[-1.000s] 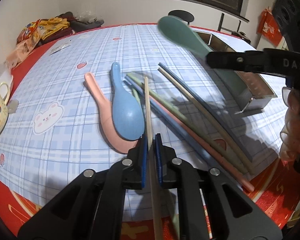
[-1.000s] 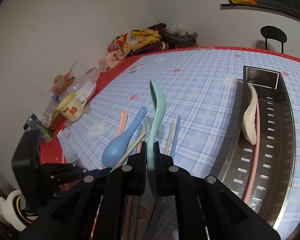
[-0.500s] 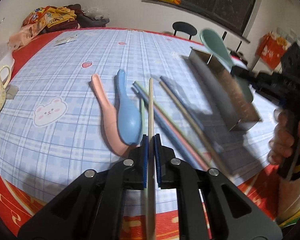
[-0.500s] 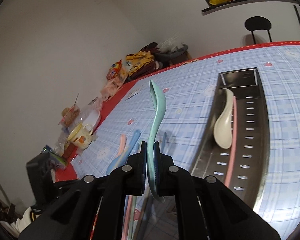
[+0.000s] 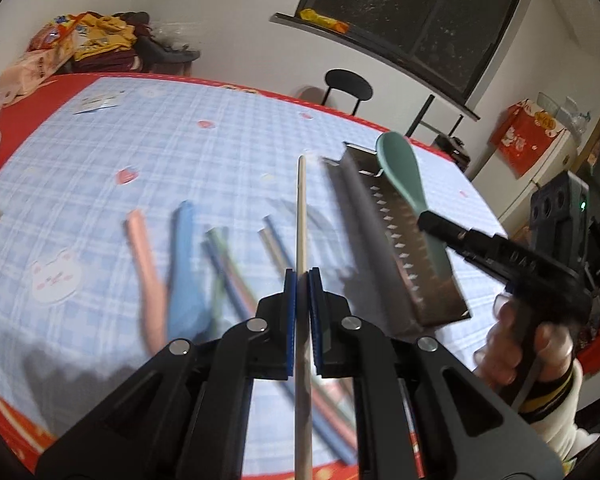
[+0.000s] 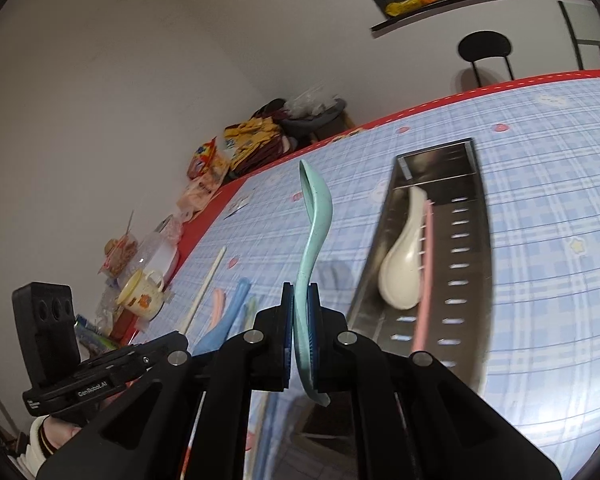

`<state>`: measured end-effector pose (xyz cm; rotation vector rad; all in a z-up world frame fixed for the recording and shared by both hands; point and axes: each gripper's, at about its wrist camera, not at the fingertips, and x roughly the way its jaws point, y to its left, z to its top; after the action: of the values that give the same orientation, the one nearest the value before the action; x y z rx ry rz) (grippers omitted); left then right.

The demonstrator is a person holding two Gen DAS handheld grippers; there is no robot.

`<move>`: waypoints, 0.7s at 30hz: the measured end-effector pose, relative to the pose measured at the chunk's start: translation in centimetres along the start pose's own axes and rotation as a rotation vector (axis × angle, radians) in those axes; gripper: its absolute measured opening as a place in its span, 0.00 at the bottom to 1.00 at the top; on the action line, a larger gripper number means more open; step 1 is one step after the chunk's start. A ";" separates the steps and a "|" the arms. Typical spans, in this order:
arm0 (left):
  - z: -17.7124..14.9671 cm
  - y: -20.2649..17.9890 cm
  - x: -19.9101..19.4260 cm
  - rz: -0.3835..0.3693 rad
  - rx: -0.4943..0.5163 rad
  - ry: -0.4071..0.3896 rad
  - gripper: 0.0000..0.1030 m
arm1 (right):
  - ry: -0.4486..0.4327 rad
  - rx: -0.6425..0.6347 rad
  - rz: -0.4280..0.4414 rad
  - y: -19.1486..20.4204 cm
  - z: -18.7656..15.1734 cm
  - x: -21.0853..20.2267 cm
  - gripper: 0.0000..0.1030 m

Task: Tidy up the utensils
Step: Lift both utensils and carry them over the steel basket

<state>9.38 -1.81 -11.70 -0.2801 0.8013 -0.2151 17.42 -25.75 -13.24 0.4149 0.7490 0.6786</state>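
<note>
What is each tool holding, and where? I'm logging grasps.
Left tool: beige chopstick, clamped partway along its shaft. Right tool: teal spoon, clamped on its handle, bowl forward.

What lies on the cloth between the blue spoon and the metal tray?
In the left wrist view, loose chopsticks lie between the blue spoon and the metal tray. The beige chopstick clamped in the left gripper crosses above that stretch.
</note>
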 end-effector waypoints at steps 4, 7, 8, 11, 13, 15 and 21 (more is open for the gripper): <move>1.5 -2.4 2.1 -0.046 0.012 0.012 0.10 | -0.026 0.032 -0.044 -1.7 0.7 -0.6 0.07; 2.5 -4.4 4.0 -0.081 0.014 0.025 0.10 | -0.040 0.039 -0.087 -2.8 1.1 -1.1 0.07; 2.7 -4.9 4.5 -0.091 0.011 0.032 0.10 | -0.042 0.038 -0.105 -3.2 1.2 -1.2 0.07; 3.7 -6.1 6.4 -0.134 -0.029 0.064 0.10 | -0.046 0.046 -0.122 -3.8 1.2 -1.3 0.07; 4.3 -6.7 7.5 -0.141 -0.055 0.068 0.10 | -0.045 0.048 -0.135 -3.9 1.2 -1.1 0.07; 4.7 -7.5 8.5 -0.141 -0.067 0.070 0.10 | -0.047 0.048 -0.150 -4.2 1.3 -1.1 0.07; 5.1 -9.1 11.3 -0.195 -0.124 0.102 0.10 | -0.043 0.072 -0.187 -5.2 1.2 -0.7 0.07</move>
<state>20.01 -12.82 -12.98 -0.4682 0.8900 -0.3655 20.06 -30.07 -15.01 0.4177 0.7624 0.4673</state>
